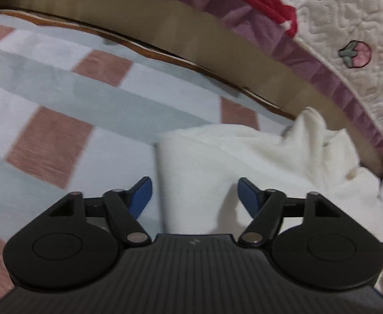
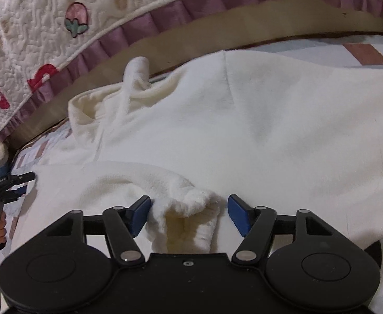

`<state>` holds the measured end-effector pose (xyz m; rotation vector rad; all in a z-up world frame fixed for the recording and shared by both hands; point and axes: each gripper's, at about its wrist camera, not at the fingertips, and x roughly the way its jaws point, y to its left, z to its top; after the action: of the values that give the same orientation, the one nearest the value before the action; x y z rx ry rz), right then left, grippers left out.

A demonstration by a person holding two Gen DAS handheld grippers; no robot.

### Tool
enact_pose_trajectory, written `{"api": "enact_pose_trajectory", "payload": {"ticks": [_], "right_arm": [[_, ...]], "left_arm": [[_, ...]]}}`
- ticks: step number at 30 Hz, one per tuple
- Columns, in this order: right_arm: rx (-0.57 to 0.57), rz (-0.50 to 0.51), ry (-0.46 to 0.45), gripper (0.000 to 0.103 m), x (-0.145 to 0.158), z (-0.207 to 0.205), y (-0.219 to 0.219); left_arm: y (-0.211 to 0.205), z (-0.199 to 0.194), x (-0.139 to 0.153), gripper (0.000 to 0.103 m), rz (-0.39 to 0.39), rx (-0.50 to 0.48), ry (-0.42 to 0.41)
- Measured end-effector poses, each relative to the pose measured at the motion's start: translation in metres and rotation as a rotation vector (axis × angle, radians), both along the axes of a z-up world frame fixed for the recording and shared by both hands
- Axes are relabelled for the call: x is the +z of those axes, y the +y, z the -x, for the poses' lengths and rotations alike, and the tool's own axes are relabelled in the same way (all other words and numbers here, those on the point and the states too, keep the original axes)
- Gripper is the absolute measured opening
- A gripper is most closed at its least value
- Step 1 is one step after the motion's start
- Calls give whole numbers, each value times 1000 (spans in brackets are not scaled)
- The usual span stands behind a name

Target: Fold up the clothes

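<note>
While cream fleece sweater (image 2: pixel 257 120) lies spread on checked bed sheet (image 1: pixel 60 99), long axis across right view, ribbed cuff (image 2: pixel 189 217) points toward camera between released right gripper (image 2: pixel 189 216) fingers; left gripper (image 1: pixel 194 196) fingers released.

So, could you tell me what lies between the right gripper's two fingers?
In the right wrist view, a sleeve cuff of the white garment lies between the open fingers of the right gripper.
</note>
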<state>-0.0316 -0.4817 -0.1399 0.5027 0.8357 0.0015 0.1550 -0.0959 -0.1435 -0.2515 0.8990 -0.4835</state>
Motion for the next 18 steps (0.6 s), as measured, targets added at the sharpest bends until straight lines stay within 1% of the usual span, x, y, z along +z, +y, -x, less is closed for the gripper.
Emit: {"api": "enact_pose_trajectory", "payload": {"ticks": [1,4,6,8,9,11,14,15,16,17,18], "right_arm": [[24,35,-21,34,5,1,2],[29,112,-127,31,27,3,7],[37,165,-172,30,41,-2,11],[62,237,-195,30,50,-11,17],[71,256,-193,30,51,-17,18],[89,287,-178,30,49,-30,19],[120,384,-110,31,34,-44,26],[116,403,-73,33,28,-49,27],[108,422,-34,40,23,-53,28],[89,435,-22,44,21,-52,29],[67,440,-33,48,23,-49,31]], "left_arm": [[-1,4,5,14,-15,-6,-34],[-5,16,20,12,-62,-25,-135],[2,18,28,11,-44,1,-158],[8,16,29,9,-49,21,-176],[10,16,28,9,-53,31,-184],[15,13,19,9,-59,58,-170],[25,9,9,8,-64,138,-127],[28,8,6,8,-65,165,-113],[31,6,2,9,-66,192,-98],[32,9,8,9,-47,189,-109],[33,13,16,11,-24,179,-125]]}}
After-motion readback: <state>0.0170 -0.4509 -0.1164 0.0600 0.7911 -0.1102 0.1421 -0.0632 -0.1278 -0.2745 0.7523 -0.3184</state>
